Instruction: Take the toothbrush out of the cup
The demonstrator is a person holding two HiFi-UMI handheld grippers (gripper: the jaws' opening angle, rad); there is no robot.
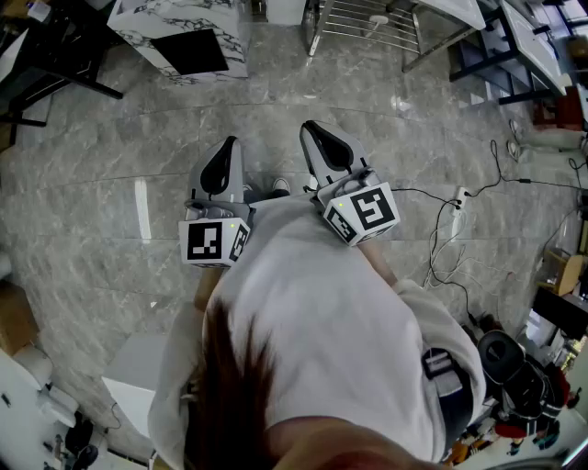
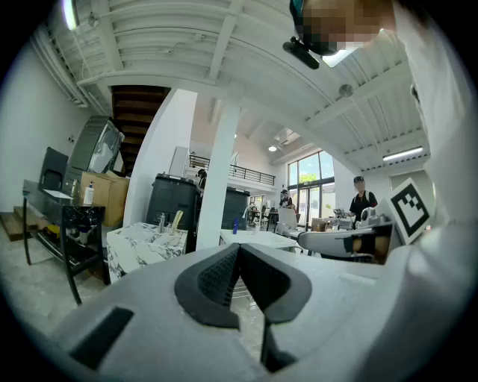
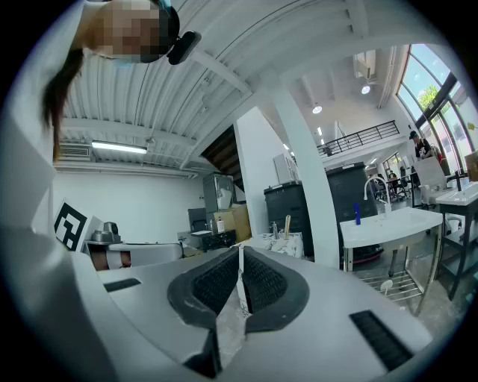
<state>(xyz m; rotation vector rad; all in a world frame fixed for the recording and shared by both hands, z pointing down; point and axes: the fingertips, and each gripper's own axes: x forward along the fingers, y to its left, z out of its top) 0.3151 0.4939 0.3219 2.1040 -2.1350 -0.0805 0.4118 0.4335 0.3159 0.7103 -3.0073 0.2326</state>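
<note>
Both grippers are held level in front of the person's body, above the grey stone floor. The left gripper [image 1: 223, 147] has its dark pads together with nothing between them, as the left gripper view [image 2: 239, 248] also shows. My right gripper [image 1: 315, 128] is likewise shut and holds nothing [image 3: 240, 251]. Far ahead stands a marble-patterned table [image 2: 138, 246] [image 3: 295, 245]. A pale toothbrush [image 2: 177, 221] [image 3: 287, 226] sticks up on it; its cup is too small to make out. Neither gripper is near it.
The marble table [image 1: 152, 23] lies beyond the grippers at the upper left of the head view. A metal rack [image 1: 367, 23] sits at the top, and cables with a power strip [image 1: 457, 207] to the right. A white sink table [image 3: 396, 220], a black shelf [image 2: 75, 231] and a white column [image 2: 220, 179] stand around. People [image 2: 364, 201] are far back.
</note>
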